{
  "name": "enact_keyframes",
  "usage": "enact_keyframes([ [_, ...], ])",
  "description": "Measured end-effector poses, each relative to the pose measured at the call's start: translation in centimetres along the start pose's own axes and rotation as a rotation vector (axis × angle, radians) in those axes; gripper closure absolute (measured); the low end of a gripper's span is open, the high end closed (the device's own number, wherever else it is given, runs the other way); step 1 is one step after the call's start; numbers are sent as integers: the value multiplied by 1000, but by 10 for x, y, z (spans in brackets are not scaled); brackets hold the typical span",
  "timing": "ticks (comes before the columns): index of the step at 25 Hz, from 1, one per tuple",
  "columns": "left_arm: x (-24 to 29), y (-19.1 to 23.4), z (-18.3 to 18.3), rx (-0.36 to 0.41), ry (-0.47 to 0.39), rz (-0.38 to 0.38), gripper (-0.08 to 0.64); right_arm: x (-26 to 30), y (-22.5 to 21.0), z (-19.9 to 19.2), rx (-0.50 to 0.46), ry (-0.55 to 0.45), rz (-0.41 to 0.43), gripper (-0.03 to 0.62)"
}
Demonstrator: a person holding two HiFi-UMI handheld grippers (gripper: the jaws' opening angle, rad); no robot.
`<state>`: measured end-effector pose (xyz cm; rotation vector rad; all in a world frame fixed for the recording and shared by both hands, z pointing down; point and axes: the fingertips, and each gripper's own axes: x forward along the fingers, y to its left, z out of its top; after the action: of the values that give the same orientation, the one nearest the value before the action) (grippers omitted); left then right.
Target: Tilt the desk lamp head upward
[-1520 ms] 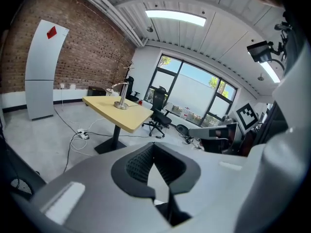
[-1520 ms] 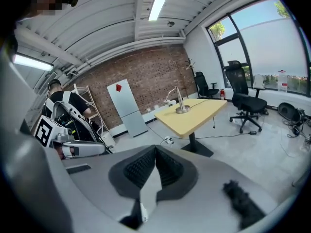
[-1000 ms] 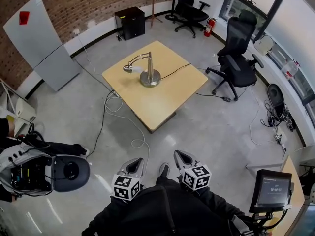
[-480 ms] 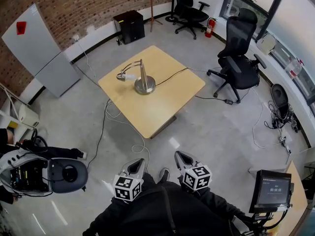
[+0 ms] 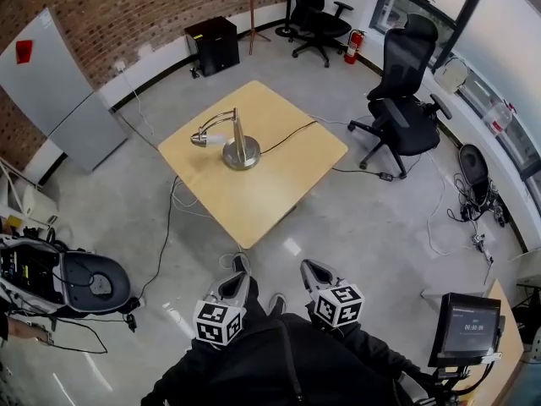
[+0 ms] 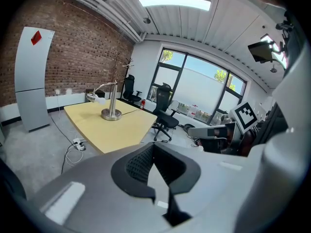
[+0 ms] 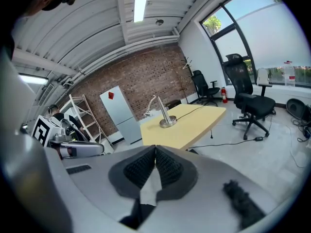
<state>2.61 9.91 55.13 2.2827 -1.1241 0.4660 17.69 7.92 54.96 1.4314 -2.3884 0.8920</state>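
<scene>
The pale wooden counter stands mid-floor, with a black office chair near its right corner. The desk lamp stands on the counter's left part, its head reaching leftward. Well apart from it, close to the person, the left hand-held gripper and the right hand-held gripper are each pressed together on nothing.

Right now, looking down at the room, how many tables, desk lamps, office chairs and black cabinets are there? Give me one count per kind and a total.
Table: 1
Desk lamp: 1
Office chairs: 2
Black cabinet: 1
Total: 5
</scene>
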Motion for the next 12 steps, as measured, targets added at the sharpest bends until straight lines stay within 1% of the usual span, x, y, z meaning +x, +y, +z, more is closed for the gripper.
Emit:
enact_keyframes([
  [3,7,2,-1,-15,-8,-2,554,1,-6,2,-15,1,-11,588],
  [6,14,12,7,-25,-17,-16,554,12,-7,10,-25,9,-22,588],
  [8,24,30,18,-43,-21,-22,554,31,-9,20,-27,18,-30,588],
  [12,48,80,50,-70,-28,-25,554,83,-11,52,-42,33,-40,588],
])
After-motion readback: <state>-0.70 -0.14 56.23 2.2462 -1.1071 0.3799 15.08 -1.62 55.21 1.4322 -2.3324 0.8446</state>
